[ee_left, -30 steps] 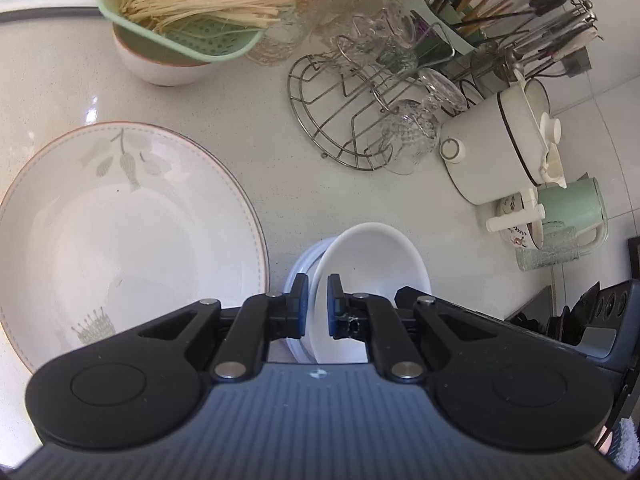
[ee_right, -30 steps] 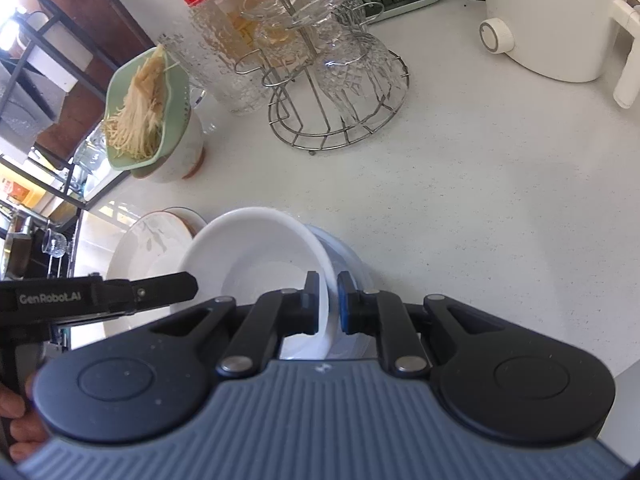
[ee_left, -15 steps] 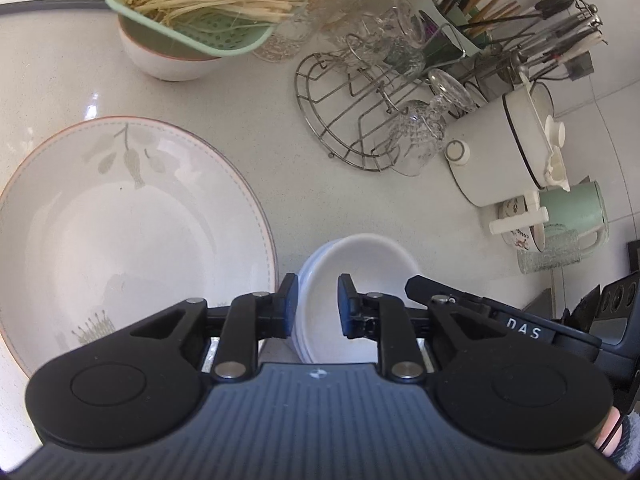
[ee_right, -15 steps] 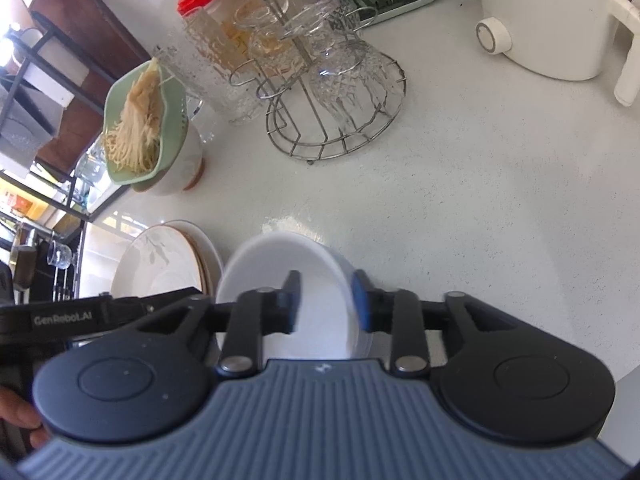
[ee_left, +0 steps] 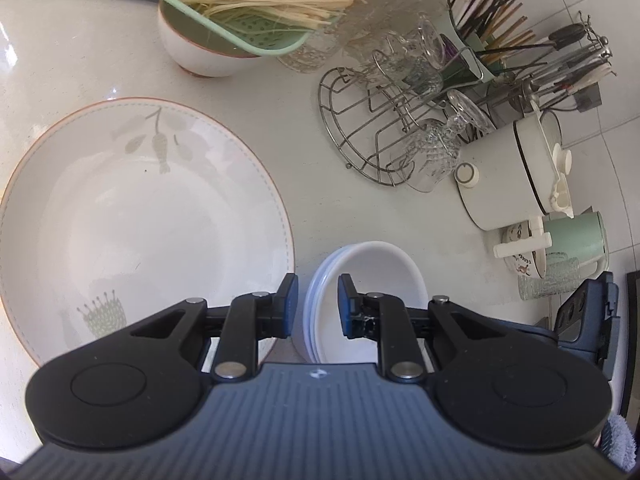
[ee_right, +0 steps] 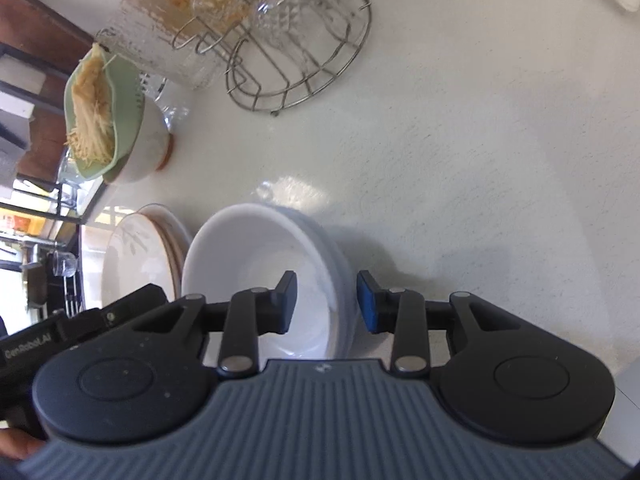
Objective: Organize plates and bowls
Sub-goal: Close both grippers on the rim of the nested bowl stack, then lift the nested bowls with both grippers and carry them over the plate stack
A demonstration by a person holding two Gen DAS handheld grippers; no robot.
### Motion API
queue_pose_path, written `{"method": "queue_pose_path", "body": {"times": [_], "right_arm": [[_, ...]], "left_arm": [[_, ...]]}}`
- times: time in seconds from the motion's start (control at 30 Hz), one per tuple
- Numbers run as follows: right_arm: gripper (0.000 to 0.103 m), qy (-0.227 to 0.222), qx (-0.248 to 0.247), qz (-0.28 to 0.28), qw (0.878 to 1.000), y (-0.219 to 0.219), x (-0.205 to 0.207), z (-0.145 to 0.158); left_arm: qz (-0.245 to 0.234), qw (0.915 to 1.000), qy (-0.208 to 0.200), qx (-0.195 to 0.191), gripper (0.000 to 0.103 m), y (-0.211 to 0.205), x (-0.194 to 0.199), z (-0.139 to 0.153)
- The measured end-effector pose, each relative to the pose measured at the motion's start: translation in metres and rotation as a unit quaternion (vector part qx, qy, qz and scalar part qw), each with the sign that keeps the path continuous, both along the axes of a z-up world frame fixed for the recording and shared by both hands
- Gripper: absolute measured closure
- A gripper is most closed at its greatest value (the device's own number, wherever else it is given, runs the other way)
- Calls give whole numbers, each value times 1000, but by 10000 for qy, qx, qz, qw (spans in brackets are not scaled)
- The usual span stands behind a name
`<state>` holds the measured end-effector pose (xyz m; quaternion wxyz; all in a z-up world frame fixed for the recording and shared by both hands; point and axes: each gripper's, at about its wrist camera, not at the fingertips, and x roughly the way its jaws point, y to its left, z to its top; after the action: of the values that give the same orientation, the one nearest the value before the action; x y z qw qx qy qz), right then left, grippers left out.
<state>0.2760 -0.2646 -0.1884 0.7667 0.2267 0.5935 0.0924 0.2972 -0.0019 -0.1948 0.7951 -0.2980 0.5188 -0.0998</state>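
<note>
A stack of white bowls [ee_left: 372,288] stands on the pale counter, also in the right wrist view [ee_right: 260,264]. Left of it lies a large white plate with a leaf pattern [ee_left: 132,216], seen stacked on others in the right wrist view [ee_right: 136,256]. My left gripper [ee_left: 314,306] is open, its fingers straddling the bowls' left rim without touching. My right gripper [ee_right: 326,306] is open wide, its fingers on either side of the bowls' right rim.
A white bowl with a green colander of noodles [ee_left: 236,24] stands at the back. A wire rack with glasses [ee_left: 404,120], a utensil holder [ee_left: 492,36], a white pot [ee_left: 512,176] and a green mug [ee_left: 576,240] crowd the right.
Both grippers opened and let go of the top white bowl, which now rests nested level in the stack. Both pulled back slightly.
</note>
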Motion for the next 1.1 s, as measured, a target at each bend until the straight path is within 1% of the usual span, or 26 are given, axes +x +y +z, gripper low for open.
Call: {"method": "queue_pose_path", "body": {"times": [0.17,0.27,0.33,0.47,0.57,0.73,0.77,0.93,1.1], "right_arm": [[69,170,50,-88,9998,1,-1,-8],[78,333,222,-298,9988,-5,-3,-13],[81,414,292,-391,9979,-7,-5,-16],[83,389,234,-403,9982,-6,-7,-15],[85,395,235,-414,9981,-9,-7,-14],[86,340,135,-516,9980,-19,-12,-12],[86,325,123,-539,9979,-23,-14,-11],[86,209,62,-680,9974,-36,-25,-6],[86,73,-108,-753,9971,-51,-33,1]], "left_arm": [[57,10000,-28,21,80,0,-4,1],[76,10000,-22,21,80,0,-6,2],[59,10000,-21,-24,80,-1,-7,3],[-11,10000,-36,-9,80,-6,-8,5],[-42,9999,-143,-37,80,-11,-9,8],[-263,9996,-115,-9,80,-28,-5,11],[-321,9994,-104,-15,78,-32,-4,11],[-733,9973,-91,6,75,-55,3,11],[-1074,9941,-63,157,67,-74,11,7]]}}
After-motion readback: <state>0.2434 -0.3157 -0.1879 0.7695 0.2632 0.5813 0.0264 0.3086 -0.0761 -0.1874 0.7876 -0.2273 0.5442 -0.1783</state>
